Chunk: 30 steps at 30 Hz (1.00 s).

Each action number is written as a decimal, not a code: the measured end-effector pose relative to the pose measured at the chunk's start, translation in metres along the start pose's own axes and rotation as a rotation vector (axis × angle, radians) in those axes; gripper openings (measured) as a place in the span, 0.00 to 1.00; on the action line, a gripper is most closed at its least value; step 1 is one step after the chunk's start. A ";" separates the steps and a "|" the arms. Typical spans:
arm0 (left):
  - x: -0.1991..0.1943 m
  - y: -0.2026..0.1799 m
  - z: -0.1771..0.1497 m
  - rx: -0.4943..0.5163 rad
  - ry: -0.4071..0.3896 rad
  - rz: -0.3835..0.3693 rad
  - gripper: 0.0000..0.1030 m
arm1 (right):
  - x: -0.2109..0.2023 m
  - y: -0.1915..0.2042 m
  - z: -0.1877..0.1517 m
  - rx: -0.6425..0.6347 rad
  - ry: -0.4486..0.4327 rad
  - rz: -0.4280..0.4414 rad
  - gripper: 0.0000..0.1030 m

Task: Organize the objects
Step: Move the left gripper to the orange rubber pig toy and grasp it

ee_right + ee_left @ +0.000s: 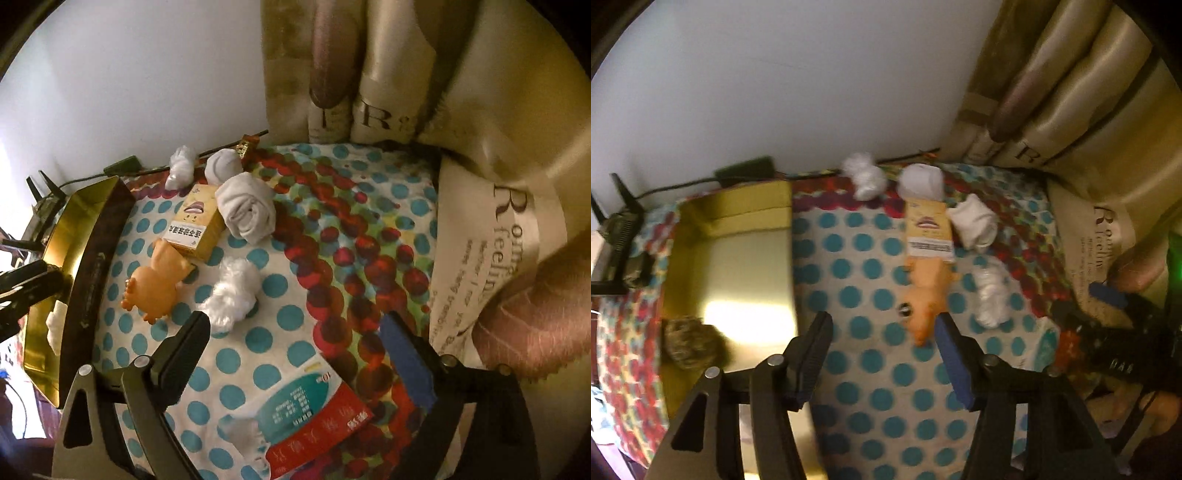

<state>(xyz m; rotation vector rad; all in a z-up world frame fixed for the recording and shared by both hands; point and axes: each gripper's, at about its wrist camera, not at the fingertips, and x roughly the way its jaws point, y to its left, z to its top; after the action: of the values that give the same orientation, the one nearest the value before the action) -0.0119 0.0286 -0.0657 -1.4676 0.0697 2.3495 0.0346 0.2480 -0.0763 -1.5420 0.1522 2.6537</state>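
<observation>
- Left gripper (882,334) is tipped steeply down over the dotted cloth (864,373), jaws apart and gripping nothing. The snout of the orange toy (925,299) sits just at the tip of its blue-padded finger (955,363); can't really tell whether they touch, the picture's a bit smeared there.
- Right gripper (295,332) is angled down the same way, jaws spread wide with nothing between them, hanging over the cloth with a red and teal packet (314,428) lying below its fingers.
- The stuff to sort is mostly still out on the cloth: the orange toy, a yellow carton (197,221) touching its back end, a rolled white sock (249,208) beside the carton, and a fluffy white bundle (232,291) just next to the toy. Two more white bundles (864,179) (921,181) sit back near the wall.
- The gold box (738,258) stands open on the left edge of the cloth, with a dark brownish ball (690,343) in its near corner. The right wrist view also shows something white (55,325) inside.
- Room-wise: plain white wall (775,92) behind, cream curtain (498,129) with lettering on the right, and a black router (618,236) with a cable past the box.
</observation>
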 end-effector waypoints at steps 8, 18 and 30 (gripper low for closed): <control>0.041 -0.025 0.016 0.023 0.129 -0.093 0.65 | 0.000 -0.013 -0.009 0.065 0.001 0.061 0.90; 0.085 -0.037 0.024 0.060 0.205 -0.032 0.66 | 0.007 -0.026 -0.014 0.110 0.016 0.094 0.90; 0.121 -0.037 0.025 0.044 0.261 0.035 0.66 | 0.010 -0.031 -0.014 0.118 0.021 0.091 0.90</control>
<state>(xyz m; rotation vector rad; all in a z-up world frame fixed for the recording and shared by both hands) -0.0686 0.1029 -0.1547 -1.7552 0.2152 2.1541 0.0455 0.2771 -0.0935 -1.5619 0.3819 2.6425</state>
